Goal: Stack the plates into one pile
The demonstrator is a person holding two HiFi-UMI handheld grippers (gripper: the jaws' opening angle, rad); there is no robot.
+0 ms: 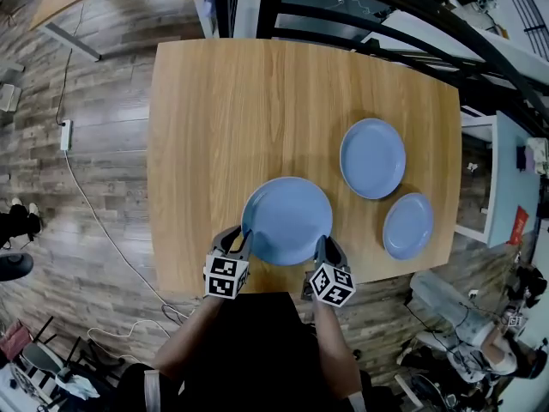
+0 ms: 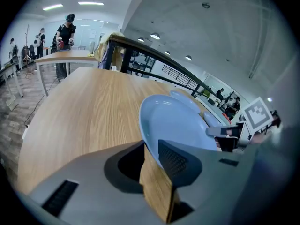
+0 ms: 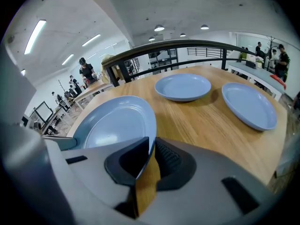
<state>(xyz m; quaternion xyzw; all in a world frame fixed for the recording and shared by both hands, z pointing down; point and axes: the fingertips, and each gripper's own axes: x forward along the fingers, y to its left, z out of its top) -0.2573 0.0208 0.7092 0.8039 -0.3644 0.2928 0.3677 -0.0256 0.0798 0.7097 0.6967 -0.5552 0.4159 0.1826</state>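
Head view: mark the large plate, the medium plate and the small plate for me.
large plate (image 1: 286,219): head view, middle of its flat well.
medium plate (image 1: 372,158): head view, middle of its flat well.
small plate (image 1: 407,226): head view, middle of its flat well.

Smooth, softly glossy blue plates (image 1: 286,220) on a matt, light-grained wooden table (image 1: 232,110); dark wood-plank floor (image 1: 103,187).

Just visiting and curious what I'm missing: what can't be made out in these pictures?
Head view: the person's hands, covered by the left gripper and right gripper.
Left gripper view: the small plate, mostly behind the large plate.
Every view: the large plate's underside, so whether it rests on the table is unclear.
Gripper views: background people, too small.
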